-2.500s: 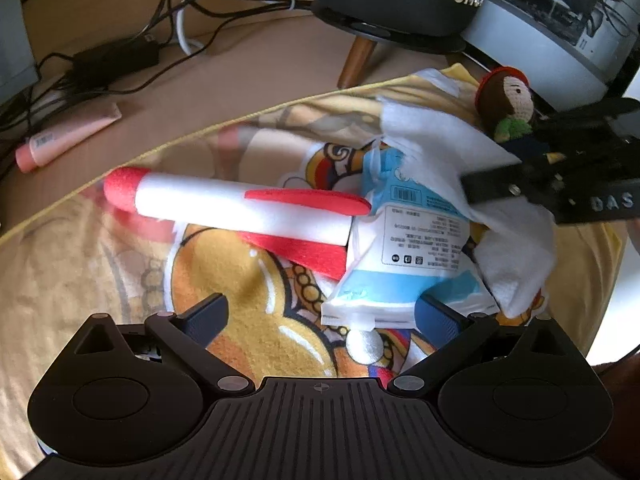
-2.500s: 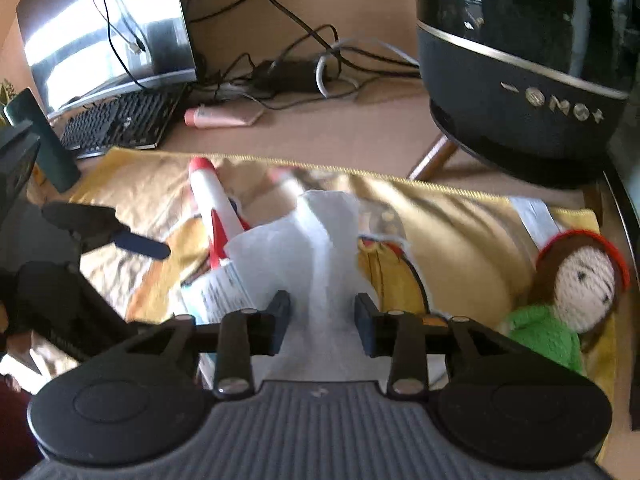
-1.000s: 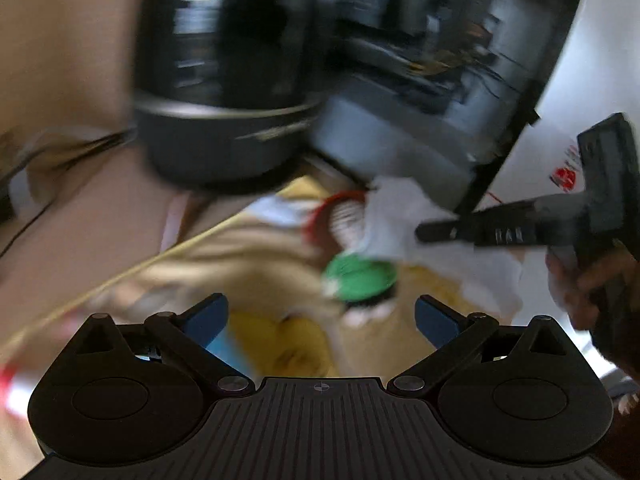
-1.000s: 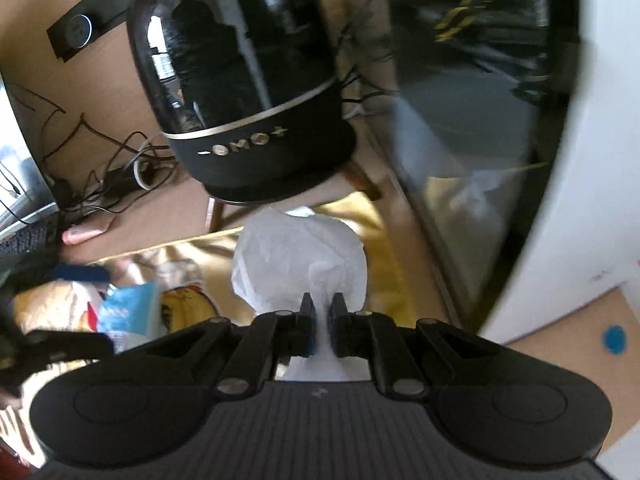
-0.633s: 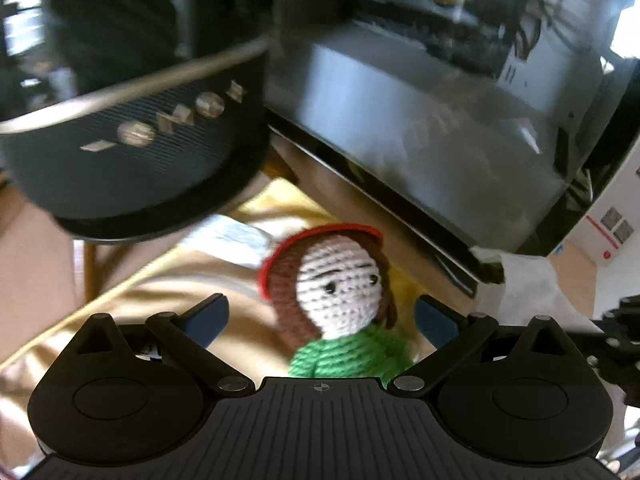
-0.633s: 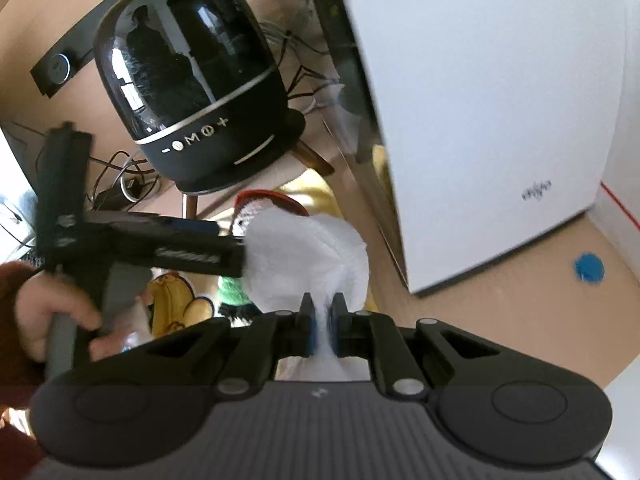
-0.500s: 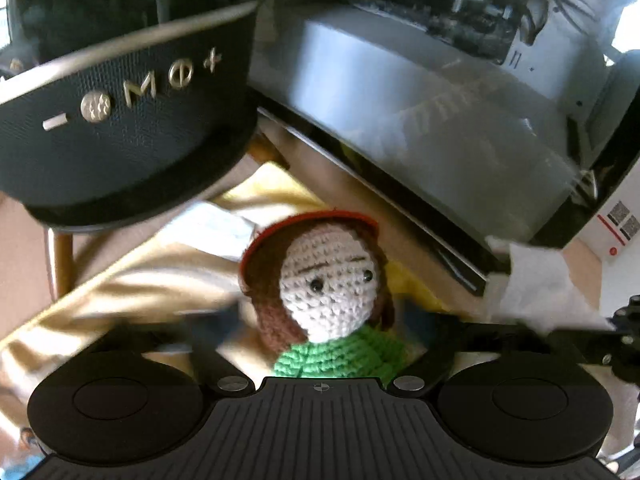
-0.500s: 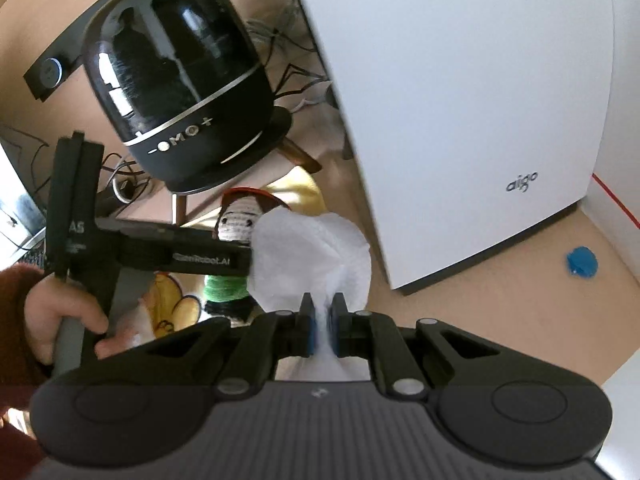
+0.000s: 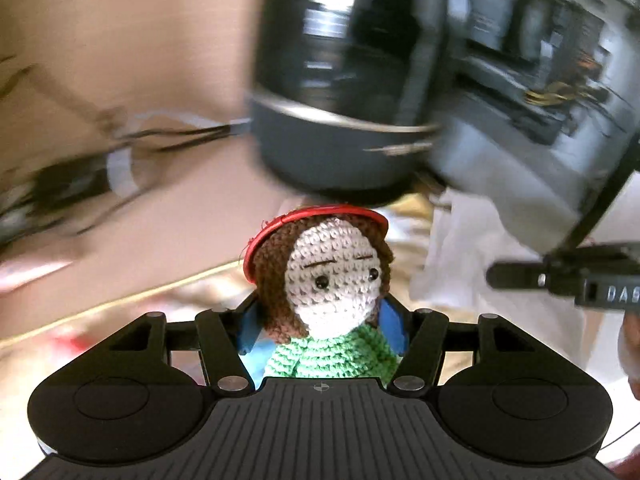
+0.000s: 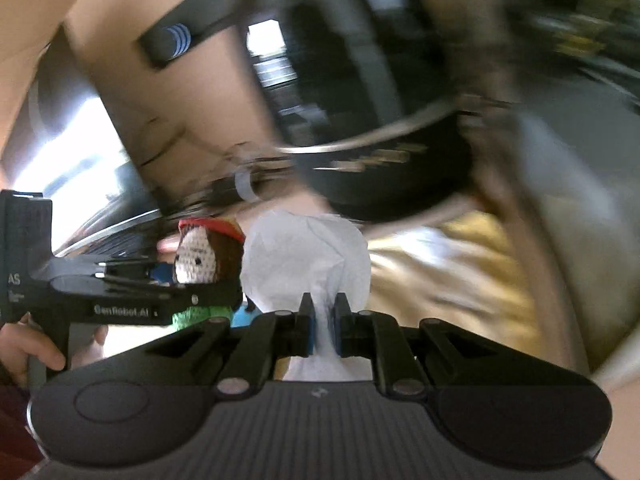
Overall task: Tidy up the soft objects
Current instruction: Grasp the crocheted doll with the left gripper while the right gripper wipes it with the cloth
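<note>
A crocheted doll [image 9: 328, 280] with brown hair, a red hat and a green top sits between the blue pads of my left gripper [image 9: 320, 326], which is shut on it and holds it up. In the right wrist view the same doll [image 10: 202, 256] shows at the left, in the left gripper [image 10: 160, 292]. My right gripper [image 10: 323, 322] is shut on a crumpled white tissue [image 10: 304, 258] that fans out above its fingers. The tissue [image 9: 464, 256] and the right gripper [image 9: 560, 278] also appear at the right of the left wrist view.
A big round black speaker [image 9: 352, 92] stands close behind, on a beige desk with cables [image 9: 132, 152]. A yellow printed cloth [image 10: 448, 280] lies below. A dark computer case [image 9: 560, 60] rises at the right. A hand [image 10: 24, 352] grips the left tool's handle. Both views are motion-blurred.
My left gripper went from open around the doll to shut on it and has lifted it; the view swings left. The right gripper, still holding the tissue, has swung back toward the speaker.
</note>
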Available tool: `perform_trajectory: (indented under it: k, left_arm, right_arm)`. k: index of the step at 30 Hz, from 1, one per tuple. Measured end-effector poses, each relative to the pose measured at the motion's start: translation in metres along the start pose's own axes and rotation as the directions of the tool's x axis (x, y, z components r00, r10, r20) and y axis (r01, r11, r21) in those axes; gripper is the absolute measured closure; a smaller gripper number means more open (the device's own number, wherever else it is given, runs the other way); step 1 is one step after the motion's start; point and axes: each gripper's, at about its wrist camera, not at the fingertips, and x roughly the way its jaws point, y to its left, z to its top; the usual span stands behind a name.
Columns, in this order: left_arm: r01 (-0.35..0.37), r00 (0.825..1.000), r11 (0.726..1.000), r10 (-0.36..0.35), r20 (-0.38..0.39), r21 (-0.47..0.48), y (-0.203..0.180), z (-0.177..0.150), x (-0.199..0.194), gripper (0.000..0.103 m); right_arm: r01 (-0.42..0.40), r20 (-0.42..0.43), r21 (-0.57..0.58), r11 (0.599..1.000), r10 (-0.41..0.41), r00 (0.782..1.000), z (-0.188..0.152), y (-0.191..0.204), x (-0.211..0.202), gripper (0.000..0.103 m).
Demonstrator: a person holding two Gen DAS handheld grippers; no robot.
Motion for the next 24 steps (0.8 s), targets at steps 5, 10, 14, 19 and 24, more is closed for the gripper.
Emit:
perform_trajectory:
  k: [5, 10, 14, 19, 24]
  left_arm:
    - [-0.124, 0.992, 0.987, 0.12, -0.041, -0.098, 0.065, -0.042, -0.032, 0.037]
    - [-0.184, 0.979, 0.968, 0.166, -0.115, -0.171, 0.114, -0.091, -0.04, 0.037]
    - [-0.168, 0.984, 0.965, 0.154, -0.085, -0.202, 0.123, -0.107, -0.038, 0.036]
    - [-0.094, 0.995, 0.97, 0.088, -0.036, -0.224, 0.124, -0.106, -0.036, 0.033]
    - [0.025, 0.999, 0.95, -0.011, 0.047, -0.311, 0.139, -0.108, -0.057, 0.027]
  right_arm:
    - [-0.143, -0.09, -0.107, 0.984, 0.133, 0.987, 0.018, 0.072, 0.058, 0.091]
    - [-0.325, -0.268, -0.182, 0.928, 0.272, 0.924, 0.01, 0.145, 0.122, 0.091]
    - [-0.322, -0.394, -0.244, 0.915, 0.21, 0.895, -0.007, 0.173, 0.16, 0.09]
    - [-0.229, -0.418, -0.309, 0.923, 0.084, 0.904, -0.015, 0.169, 0.164, 0.088]
    - [-0.137, -0.381, -0.36, 0.923, -0.011, 0.925, -0.011, 0.158, 0.157, 0.09]
